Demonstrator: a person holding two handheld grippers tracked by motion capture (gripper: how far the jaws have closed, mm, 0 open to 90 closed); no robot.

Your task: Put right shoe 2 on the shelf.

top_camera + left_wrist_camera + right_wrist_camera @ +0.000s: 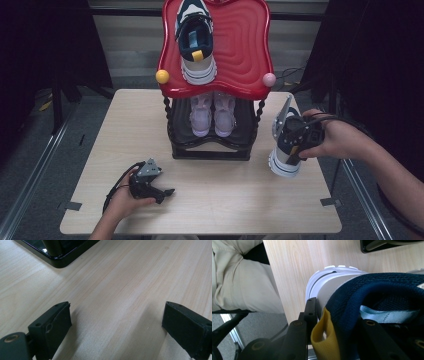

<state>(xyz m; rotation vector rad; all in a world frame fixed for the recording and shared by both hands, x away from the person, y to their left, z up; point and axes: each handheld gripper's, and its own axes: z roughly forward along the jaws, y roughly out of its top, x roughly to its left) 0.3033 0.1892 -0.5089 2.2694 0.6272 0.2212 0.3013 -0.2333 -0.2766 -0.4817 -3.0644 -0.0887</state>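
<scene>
Gripping the navy-and-white sneaker point(285, 159) by its heel collar, my right gripper point(295, 147) hangs it steeply tilted, heel up; my left gripper point(159, 192) rests wide open.

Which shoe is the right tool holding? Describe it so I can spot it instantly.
Start at the red-topped shoe rack at the table's far edge, then look just right of its black base. The navy-and-white sneaker there is clamped at the heel by the right tool; unlike the shelved shoes, it is off the rack.

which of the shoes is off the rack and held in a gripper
The navy and white sneaker at the table's right, its heel collar clamped in the right gripper. Its mate sits on the red top tray; the pink pair sits below.
</scene>
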